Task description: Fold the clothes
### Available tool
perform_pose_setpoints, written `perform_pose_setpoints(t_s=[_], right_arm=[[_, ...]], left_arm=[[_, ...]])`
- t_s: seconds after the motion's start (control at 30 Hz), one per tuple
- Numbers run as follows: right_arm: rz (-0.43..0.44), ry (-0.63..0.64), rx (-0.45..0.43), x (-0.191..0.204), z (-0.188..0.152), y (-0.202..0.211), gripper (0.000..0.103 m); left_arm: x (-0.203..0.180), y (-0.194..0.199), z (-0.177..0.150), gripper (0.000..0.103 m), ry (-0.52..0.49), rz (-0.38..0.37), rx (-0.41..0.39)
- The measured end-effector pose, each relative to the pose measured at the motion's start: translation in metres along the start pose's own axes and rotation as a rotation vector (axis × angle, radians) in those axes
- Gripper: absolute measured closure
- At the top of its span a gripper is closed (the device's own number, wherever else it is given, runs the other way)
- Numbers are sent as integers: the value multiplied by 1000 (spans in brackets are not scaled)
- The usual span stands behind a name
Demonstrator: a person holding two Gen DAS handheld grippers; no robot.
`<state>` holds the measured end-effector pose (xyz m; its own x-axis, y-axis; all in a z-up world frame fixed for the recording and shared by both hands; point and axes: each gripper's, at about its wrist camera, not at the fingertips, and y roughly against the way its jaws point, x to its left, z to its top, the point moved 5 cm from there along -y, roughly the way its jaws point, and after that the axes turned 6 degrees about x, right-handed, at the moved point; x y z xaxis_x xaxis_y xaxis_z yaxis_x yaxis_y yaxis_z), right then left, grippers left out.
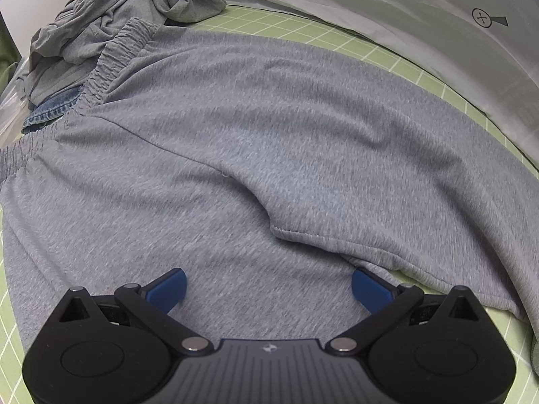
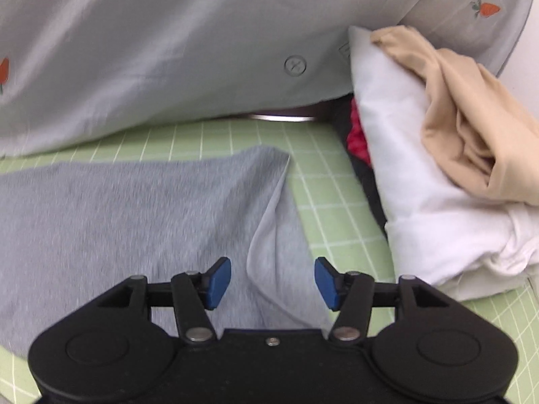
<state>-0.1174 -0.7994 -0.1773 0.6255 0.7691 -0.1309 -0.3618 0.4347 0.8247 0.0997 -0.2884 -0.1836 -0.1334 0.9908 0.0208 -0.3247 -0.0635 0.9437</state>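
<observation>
A: Starting nearest the lens. Left gripper [image 1: 267,288]: blue pads spread wide, nothing between them but the flat cloth below. A small pale emblem sits on its black housing; no lettering I can read.

B: And the garment?

A: Grey shorts [image 1: 235,168] spread on the green grid mat [image 1: 387,52]. Fabric runs under and ahead of the left gripper; a hemmed leg edge crosses just beyond its right pad. Elastic waistband at the far left.

B: Right side?

A: Right gripper [image 2: 273,282]: jaws parted, about halfway, pads clear of cloth. A raised fold of the shorts' leg stands up between the two pads, untouched by either. Picture is motion-blurred.

B: Farther out?

A: Left view: denim piece [image 1: 50,111] tucked beside the waistband, and a crumpled heap of grey clothes [image 1: 134,10] behind it. Right view: a stack just right of the shorts' corner, white folded garment [image 2: 421,185], beige garment [image 2: 471,128] on top, something red and black [image 2: 357,141] underneath.

B: Any markings at the back?

A: Pale grey sheet [image 2: 168,50] along the mat's far edge. Printed on it: a circled cross symbol [image 2: 295,65], and small orange carrots [image 2: 487,9]. No readable words.
</observation>
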Motion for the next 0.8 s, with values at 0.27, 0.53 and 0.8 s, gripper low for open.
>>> perform_pose_setpoints(t_s=[0.27,0.53,0.8], right_arm=[[-170,-83,9,-46,-8,-12,101],[-260,-144,69,-76,-19,-21,98],[-195,-215,-3,-58,-46,44,15]], left_arm=[[0,-3,5,0,-56,-23,31],[4,15,9,0,-136,-80,16],[29,42,-12,0,-136,-108,2]])
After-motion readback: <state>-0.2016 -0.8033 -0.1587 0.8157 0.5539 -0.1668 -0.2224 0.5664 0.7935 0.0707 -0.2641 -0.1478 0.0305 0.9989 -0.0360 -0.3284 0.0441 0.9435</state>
